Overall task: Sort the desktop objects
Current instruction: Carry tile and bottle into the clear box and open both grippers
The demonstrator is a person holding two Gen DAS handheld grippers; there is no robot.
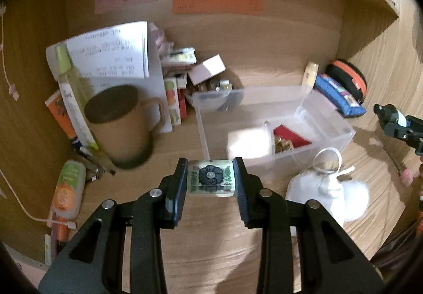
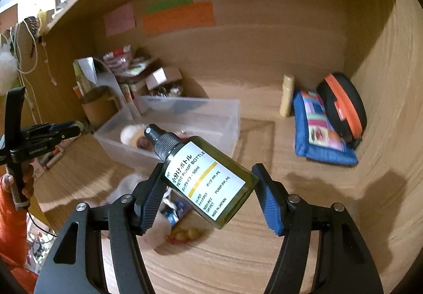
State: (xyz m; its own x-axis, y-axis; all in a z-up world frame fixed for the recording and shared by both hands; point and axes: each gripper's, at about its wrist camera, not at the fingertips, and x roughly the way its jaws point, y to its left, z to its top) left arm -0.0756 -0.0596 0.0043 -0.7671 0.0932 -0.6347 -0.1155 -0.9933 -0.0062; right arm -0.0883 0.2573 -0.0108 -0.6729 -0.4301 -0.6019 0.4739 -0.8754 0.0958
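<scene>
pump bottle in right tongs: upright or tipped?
Tipped. The pump bottle lies diagonally between the right tongs, black nozzle pointing up-left, base down-right.

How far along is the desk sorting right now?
Roughly midway, by the look of it. Done: the clear bin already holds a tape roll and a red item. In hand: left gripper clamps a green-patterned block; the pump bottle sits between the right gripper's fingers. Left: white fluffy toy, mug, blue pouch.
</scene>
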